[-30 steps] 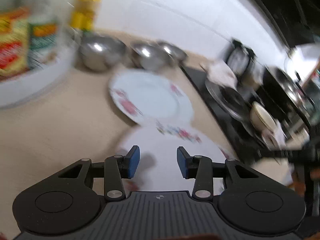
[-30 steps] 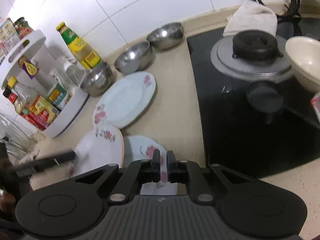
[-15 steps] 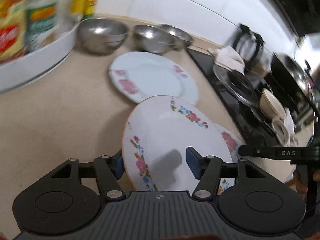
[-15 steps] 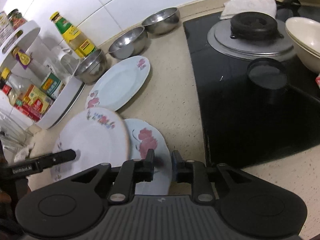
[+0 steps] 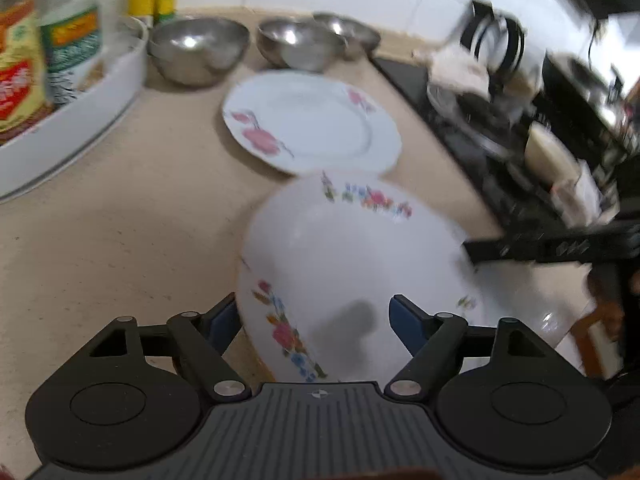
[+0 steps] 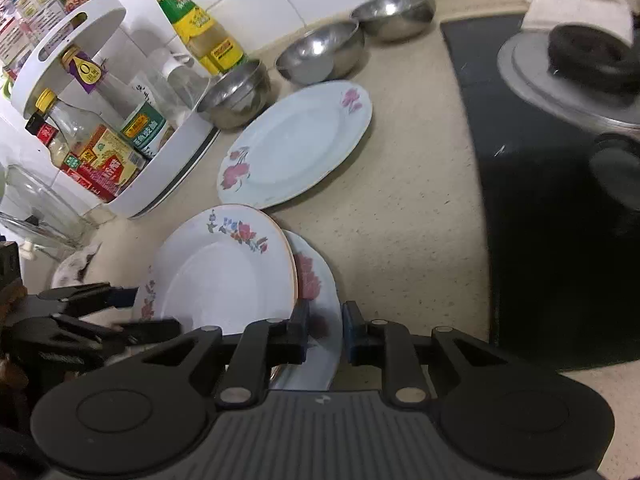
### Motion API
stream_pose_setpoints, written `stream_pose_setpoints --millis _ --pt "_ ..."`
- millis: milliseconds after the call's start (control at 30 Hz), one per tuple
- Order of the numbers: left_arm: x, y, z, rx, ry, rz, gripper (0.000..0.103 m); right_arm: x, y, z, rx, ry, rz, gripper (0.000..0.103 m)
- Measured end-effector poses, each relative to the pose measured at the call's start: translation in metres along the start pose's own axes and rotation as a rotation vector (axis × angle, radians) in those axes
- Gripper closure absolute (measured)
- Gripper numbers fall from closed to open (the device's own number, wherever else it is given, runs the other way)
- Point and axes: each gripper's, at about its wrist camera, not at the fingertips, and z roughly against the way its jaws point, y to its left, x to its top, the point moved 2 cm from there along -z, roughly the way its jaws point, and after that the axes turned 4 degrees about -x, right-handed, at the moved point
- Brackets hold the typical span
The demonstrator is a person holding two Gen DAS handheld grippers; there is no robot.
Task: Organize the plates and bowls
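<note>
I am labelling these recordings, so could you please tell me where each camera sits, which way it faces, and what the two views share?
Left wrist: on the left gripper, facing along the counter toward the steel bowls; its open fingers straddle the multicolour-flowered plate.
Right wrist: on the right gripper, looking down toward the wall and condiment rack; its open fingers straddle the pink-flowered plate's rim.
Shared: both show the plates, the bowls, the stove, and the other gripper.

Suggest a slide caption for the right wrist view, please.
Right gripper open around pink-flowered plate, multicoloured-flower plate overlapping it.
</note>
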Motion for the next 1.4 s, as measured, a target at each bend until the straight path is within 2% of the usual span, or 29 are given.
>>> stream_pose_setpoints --millis 133,233,300,333,433,500,567,633,700,800,833,933,1100,1167,1233,1400 --pt "0.009 0.01 0.014 0.05 -0.085 0.041 0.015 0.017 -0.004 0.004 -0.039 -0.043 0.028 0.08" --pt "0.007 0.015 0.002 0.043 -0.077 0.146 0.019 0.027 -0.008 0.005 -0.051 -0.073 0.014 0.077" --pt "0.004 0.005 -0.008 0.012 -0.061 0.155 0.022 0.028 -0.007 0.006 -0.088 -0.101 0.017 0.077" --pt "0.002 -0.001 -0.011 0.006 -0.048 0.143 0.017 0.027 -0.007 0.008 -0.108 -0.118 0.02 0.077" --pt "-0.001 -0.018 -0.02 0.009 -0.013 0.055 0.017 0.024 -0.005 0.013 -0.224 -0.156 0.07 0.077" --pt "-0.003 -0.022 -0.023 -0.019 0.012 0.032 0.016 0.019 -0.005 0.013 -0.268 -0.149 0.103 0.077" --pt "-0.004 -0.027 -0.022 0.01 0.013 -0.054 0.017 0.013 -0.005 0.011 -0.292 -0.132 0.119 0.077" --pt "0.0 -0.025 -0.017 0.054 -0.018 -0.075 0.016 0.009 -0.005 0.01 -0.272 -0.117 0.108 0.077" --pt "0.01 -0.012 -0.01 0.068 -0.051 -0.027 0.015 0.014 -0.006 0.011 -0.238 -0.126 0.081 0.077" --pt "0.031 0.012 -0.006 0.033 -0.105 0.106 0.013 0.031 -0.006 0.009 -0.18 -0.14 0.044 0.076" --pt "0.038 0.019 -0.008 0.022 -0.111 0.144 0.013 0.039 -0.005 0.006 -0.149 -0.139 0.021 0.072" --pt "0.063 0.032 -0.02 0.016 -0.128 0.206 0.013 0.066 -0.004 -0.01 -0.074 -0.128 -0.038 0.068" --pt "0.089 0.041 -0.049 0.061 -0.126 0.224 0.013 0.098 -0.01 -0.034 -0.08 -0.124 -0.052 0.067" --pt "0.095 0.041 -0.061 0.12 -0.117 0.21 0.013 0.108 -0.012 -0.044 -0.065 -0.107 -0.052 0.067" --pt "0.101 0.038 -0.072 0.186 -0.119 0.184 0.019 0.113 -0.014 -0.052 -0.096 -0.098 -0.042 0.067" --pt "0.111 0.041 -0.092 0.187 -0.092 0.193 0.027 0.122 -0.014 -0.064 -0.083 -0.081 -0.022 0.067"
